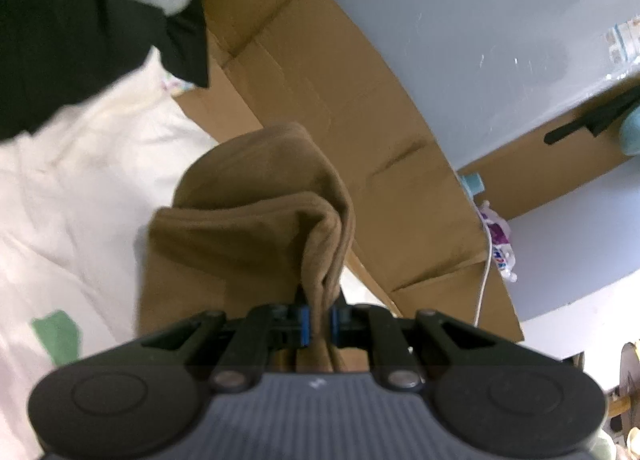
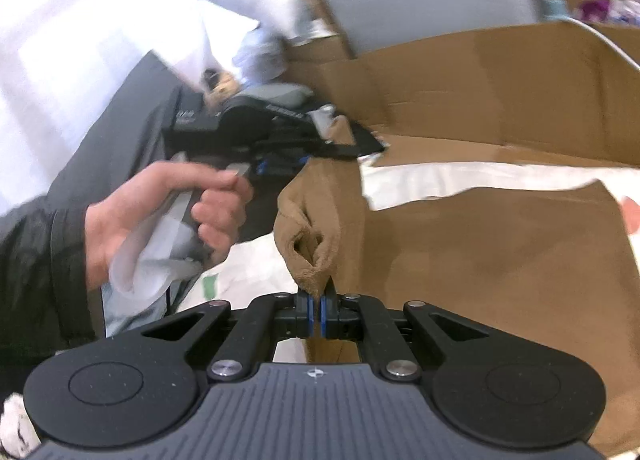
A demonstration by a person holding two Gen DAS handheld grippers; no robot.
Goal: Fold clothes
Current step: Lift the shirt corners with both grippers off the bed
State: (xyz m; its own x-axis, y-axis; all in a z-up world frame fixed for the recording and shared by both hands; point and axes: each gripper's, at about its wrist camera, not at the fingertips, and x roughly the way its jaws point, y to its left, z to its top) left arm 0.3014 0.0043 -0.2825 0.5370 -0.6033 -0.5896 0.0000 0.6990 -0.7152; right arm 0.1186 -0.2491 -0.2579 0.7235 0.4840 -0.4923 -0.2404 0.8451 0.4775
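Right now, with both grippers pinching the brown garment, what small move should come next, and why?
Probably draw the two grippers apart to pull the edge taut. The left gripper and right gripper are each shut on a bunched part of the brown garment, which hangs slack and crumpled above the white cloth, so it cannot fold cleanly yet.
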